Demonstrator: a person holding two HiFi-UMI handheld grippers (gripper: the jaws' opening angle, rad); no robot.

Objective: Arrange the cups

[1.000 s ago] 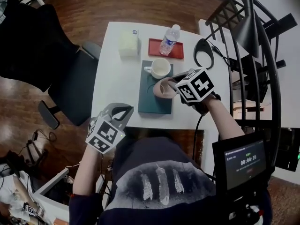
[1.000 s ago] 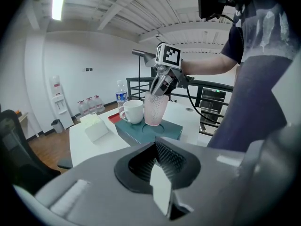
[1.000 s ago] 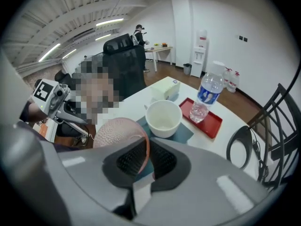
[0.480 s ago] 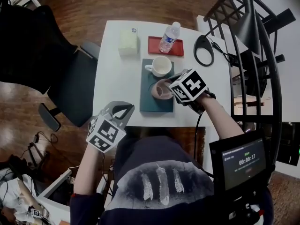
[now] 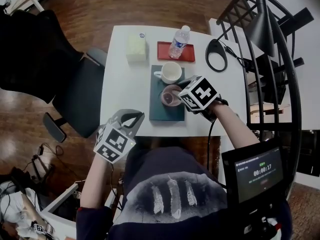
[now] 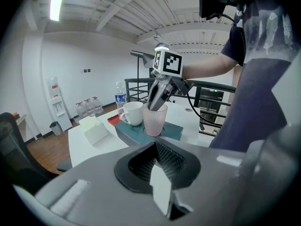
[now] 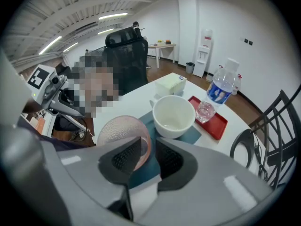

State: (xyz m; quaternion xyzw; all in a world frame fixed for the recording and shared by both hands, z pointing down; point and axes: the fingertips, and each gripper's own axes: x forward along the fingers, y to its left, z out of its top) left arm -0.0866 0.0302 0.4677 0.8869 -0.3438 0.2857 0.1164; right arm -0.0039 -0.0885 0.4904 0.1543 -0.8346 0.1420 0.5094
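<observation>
Upright on the teal mat [image 5: 161,112] stands the pink cup [image 5: 171,95], just beside the empty white mug [image 5: 171,72]; the right gripper [image 5: 180,93] straddles the pink cup's wall, its jaws narrowly parted, having just been opening. Near the table [image 5: 125,86] edge, the left gripper [image 5: 131,118] is closed on nothing.

Two cups are counted on the single teal mat [image 5: 160,111]: one white mug [image 5: 170,73] at twelve o'clock, one pink tumbler [image 5: 171,95] at six. One red tray [image 5: 165,51], one bottle [image 5: 180,40], one small glass [image 7: 205,111] (on that tray) and one tissue box [image 5: 136,47] are counted.
</observation>
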